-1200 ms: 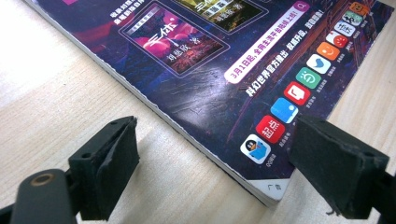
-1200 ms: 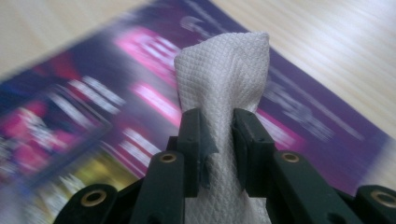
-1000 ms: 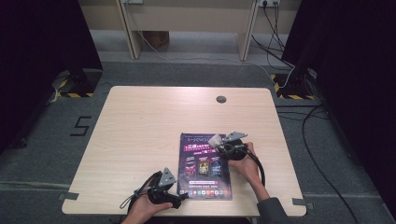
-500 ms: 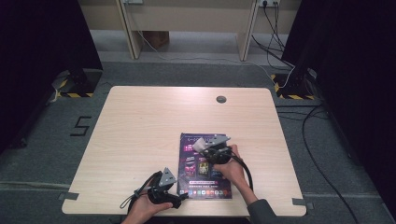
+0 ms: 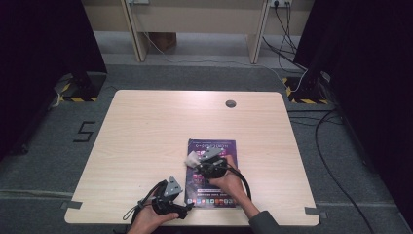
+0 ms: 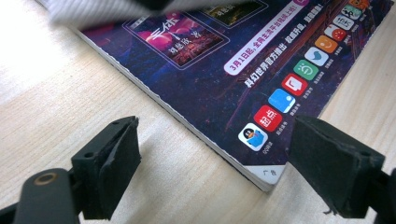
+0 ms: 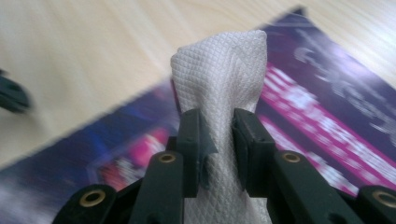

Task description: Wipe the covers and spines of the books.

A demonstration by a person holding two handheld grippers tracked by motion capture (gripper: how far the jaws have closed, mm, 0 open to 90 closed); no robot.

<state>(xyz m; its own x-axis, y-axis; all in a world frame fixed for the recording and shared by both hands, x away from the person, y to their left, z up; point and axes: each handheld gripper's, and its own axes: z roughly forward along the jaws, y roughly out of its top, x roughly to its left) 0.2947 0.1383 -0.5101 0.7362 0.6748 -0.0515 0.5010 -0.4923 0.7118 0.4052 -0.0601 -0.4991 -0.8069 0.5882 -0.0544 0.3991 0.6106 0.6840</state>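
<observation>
A purple magazine (image 5: 214,147) lies flat on the wooden table (image 5: 146,136), near the front edge. My right gripper (image 5: 196,162) hovers over its left half, shut on a folded white textured wipe (image 5: 191,159). In the right gripper view the wipe (image 7: 224,60) sticks up between the shut jaws (image 7: 217,126), above the blurred cover (image 7: 327,116). My left gripper (image 5: 184,210) rests low at the magazine's front left corner. In the left gripper view it (image 6: 217,140) stands open, its jaws on either side of that corner of the magazine (image 6: 224,56). The wipe (image 6: 116,9) shows at the top.
A round cable hole (image 5: 230,103) sits near the table's far edge. Bare wood spreads to the left and far side. Cables (image 5: 336,146) trail on the grey floor to the right, and dark curtains flank both sides.
My right gripper has carried the wipe leftward across the magazine cover, from its right side to its left half. The left gripper has stayed put.
</observation>
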